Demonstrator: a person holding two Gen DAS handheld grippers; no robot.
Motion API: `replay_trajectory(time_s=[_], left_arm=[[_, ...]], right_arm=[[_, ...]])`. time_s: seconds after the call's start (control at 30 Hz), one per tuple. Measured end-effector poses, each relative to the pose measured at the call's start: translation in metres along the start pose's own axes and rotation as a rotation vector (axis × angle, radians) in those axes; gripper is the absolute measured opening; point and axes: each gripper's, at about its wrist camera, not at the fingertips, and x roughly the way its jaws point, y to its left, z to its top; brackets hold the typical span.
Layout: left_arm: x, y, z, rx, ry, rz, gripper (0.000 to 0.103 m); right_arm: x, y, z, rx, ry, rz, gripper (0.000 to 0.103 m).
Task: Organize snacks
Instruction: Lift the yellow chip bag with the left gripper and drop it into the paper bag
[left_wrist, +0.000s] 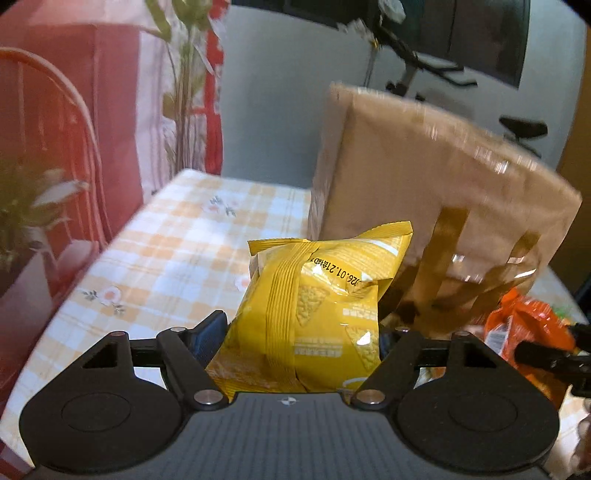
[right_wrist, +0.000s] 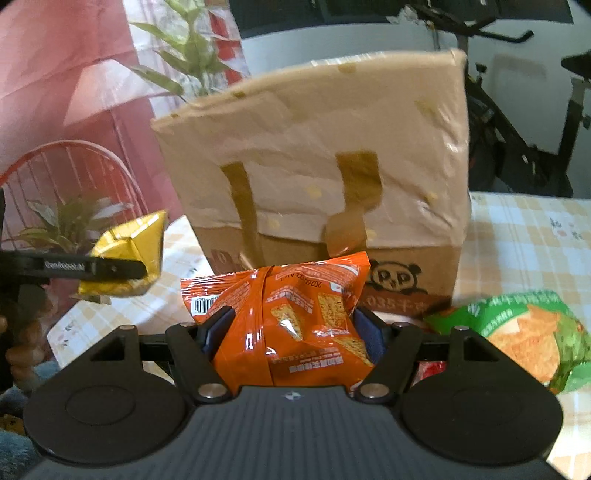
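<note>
In each tool (left_wrist: 303, 332) (right_wrist: 291, 332), a gripped snack bag (left_wrist: 314, 306) (right_wrist: 295, 314).

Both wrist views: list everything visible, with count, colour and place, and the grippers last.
yellow snack bag: one, yellow, between left gripper's pads
orange snack bag: one, orange, between right gripper's pads
green snack bag: one, green, on table right of paper bag
paper bag: one, brown, standing on table
tablecloth: one, yellow-white check
plants: green, behind table
exercise bike: one, black, background
left gripper: black, shut on yellow bag
right gripper: black, shut on orange bag
</note>
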Motion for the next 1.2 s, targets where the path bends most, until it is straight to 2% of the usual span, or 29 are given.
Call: replay_trajectory(time_s=[0.37,0.57,0.73,0.93,1.13,1.2], left_arm=[[-0.05,-0.012,0.028,-0.028,-0.132,0.025,0.078],[-0.056,-0.026,0.05,0.002,-0.187,0.001,0.078],[-0.064,-0.047,0.072,0.042,-0.251,-0.038,0.078],[-0.057,-0.071,0.098,0.072,-0.292,-0.085,0.078],[-0.032,-0.087,0.125,0.064,-0.284,-0.14,0.078],[-0.023,-0.092,0.135,0.068,-0.289,-0.138,0.078]], right_arm=[[-0.04,0.016,0.031,-0.093,-0.185,0.06,0.072],[-0.058,0.023,0.052,-0.101,-0.296,0.07,0.072],[-0.065,0.021,0.07,-0.103,-0.348,0.069,0.072],[-0.072,0.012,0.094,-0.132,-0.383,0.063,0.072],[-0.063,-0.008,0.13,-0.133,-0.399,0.021,0.072],[-0.057,-0.017,0.143,-0.114,-0.399,0.007,0.072]])
